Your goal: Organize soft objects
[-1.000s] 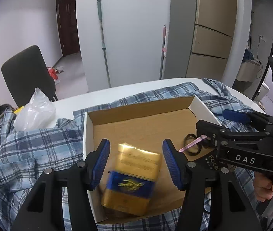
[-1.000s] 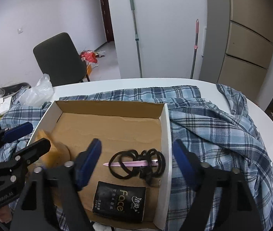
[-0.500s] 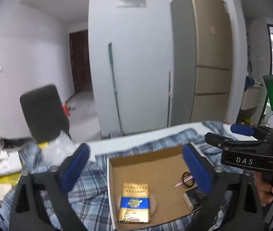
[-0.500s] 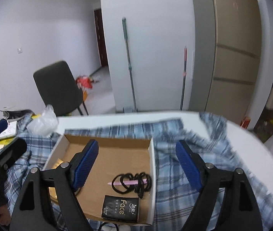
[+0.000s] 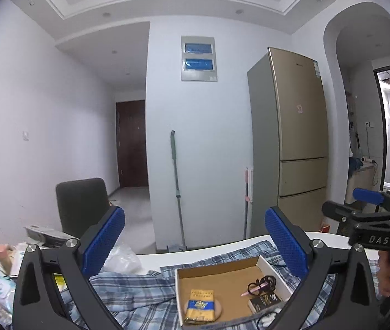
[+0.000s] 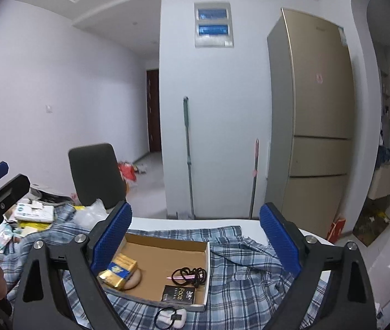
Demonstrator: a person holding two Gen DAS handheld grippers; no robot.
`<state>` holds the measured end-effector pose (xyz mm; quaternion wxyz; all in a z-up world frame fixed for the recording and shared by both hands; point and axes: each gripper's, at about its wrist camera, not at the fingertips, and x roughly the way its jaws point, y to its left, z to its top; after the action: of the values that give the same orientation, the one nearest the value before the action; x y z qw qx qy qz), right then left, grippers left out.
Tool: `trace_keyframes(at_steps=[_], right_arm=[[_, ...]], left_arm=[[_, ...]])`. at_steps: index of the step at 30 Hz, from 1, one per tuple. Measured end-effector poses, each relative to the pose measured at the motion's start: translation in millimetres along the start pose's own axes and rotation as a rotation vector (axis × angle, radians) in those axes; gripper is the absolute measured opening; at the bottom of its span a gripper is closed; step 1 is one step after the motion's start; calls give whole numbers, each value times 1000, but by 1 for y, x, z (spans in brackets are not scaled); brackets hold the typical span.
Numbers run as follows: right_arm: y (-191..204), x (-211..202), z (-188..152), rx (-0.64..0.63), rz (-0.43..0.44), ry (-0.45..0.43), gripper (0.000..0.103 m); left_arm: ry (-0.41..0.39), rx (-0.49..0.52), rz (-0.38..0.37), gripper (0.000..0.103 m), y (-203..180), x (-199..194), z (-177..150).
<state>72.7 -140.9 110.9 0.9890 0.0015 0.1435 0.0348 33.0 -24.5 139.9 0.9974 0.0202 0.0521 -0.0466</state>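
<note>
I hold both the left gripper (image 5: 195, 244) and right gripper (image 6: 196, 240) released and empty above the box (image 6: 167, 247), where the hair ties (image 6: 191, 273) lie, and I judge the loose shirt (image 6: 250, 269) beneath could snag my fingers.

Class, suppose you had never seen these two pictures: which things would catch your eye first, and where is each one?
Most striking are the open blue-padded jaws of the left gripper and right gripper, low in each view with nothing between them. Below them a shallow cardboard box sits on a blue plaid shirt, holding a gold and blue packet and black hair ties. Behind stands a tall gold fridge.
</note>
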Motion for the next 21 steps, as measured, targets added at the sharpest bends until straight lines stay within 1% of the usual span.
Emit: trace_keyframes(at_steps=[3,5,7,9,11,13,17,21], right_arm=[[2,-19,-10,9,26,-20,95],[2,-26,-21,14,33,-17,95],[1,-32,-32,18,42,-7,95],[1,-36,-43,16,36,3,95],[1,-38,-53,12,29,19,95],[1,-41,-63,10,21,31,95],[2,-42,-80,13,7,53,95],[3,-42,-94,14,5,75,95]], left_arm=[[-14,7,37,103,2,-32,-10],[-7,9,46,103,3,-46,-18],[21,12,32,103,6,-58,-31],[52,-21,14,103,11,-68,-44],[74,-63,20,103,17,-76,-54],[88,-72,24,103,17,-87,-66],[98,-39,56,103,15,-90,-82],[144,-43,51,103,17,-78,-98]])
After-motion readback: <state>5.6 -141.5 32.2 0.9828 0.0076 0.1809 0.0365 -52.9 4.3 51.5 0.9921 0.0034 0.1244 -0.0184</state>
